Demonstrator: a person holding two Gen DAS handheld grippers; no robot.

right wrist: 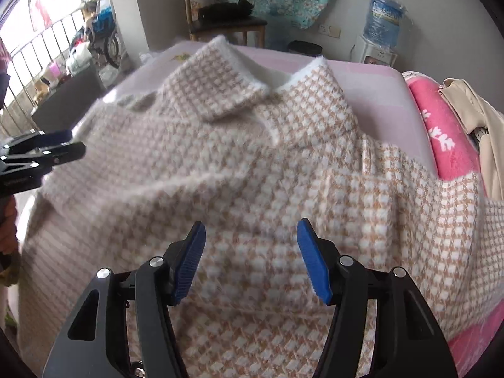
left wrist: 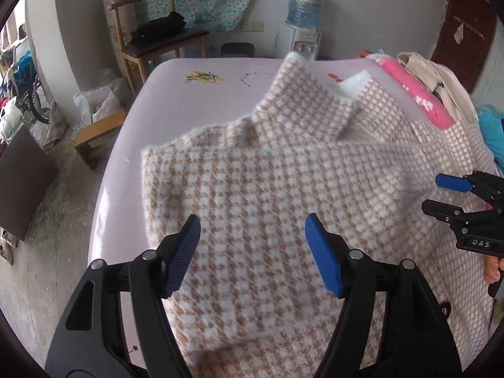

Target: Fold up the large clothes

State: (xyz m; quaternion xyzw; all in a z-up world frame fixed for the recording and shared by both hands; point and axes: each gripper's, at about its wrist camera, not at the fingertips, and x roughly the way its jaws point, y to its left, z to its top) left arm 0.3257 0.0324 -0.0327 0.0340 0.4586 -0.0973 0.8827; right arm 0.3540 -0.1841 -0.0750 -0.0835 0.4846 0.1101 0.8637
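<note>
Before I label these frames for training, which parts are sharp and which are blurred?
Left wrist view: left tongs sharp, checked sweater smeared toward its collar and right side, edges bent by fisheye. Right wrist view: right tongs crisp, sweater blurred across the middle, window at upper left blown out.

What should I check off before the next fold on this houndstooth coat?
1. Left tool open with nothing between its pads: ok.
2. Right tool open with nothing between its pads: ok.
3. Houndstooth coat lying flat on the pink table: not ok, ridges near the collar.
4. Coat clear of the pink blanket: not ok, its edge lies against it.
5. Coat's near hem in view: cannot tell, hidden by the tools.
</note>
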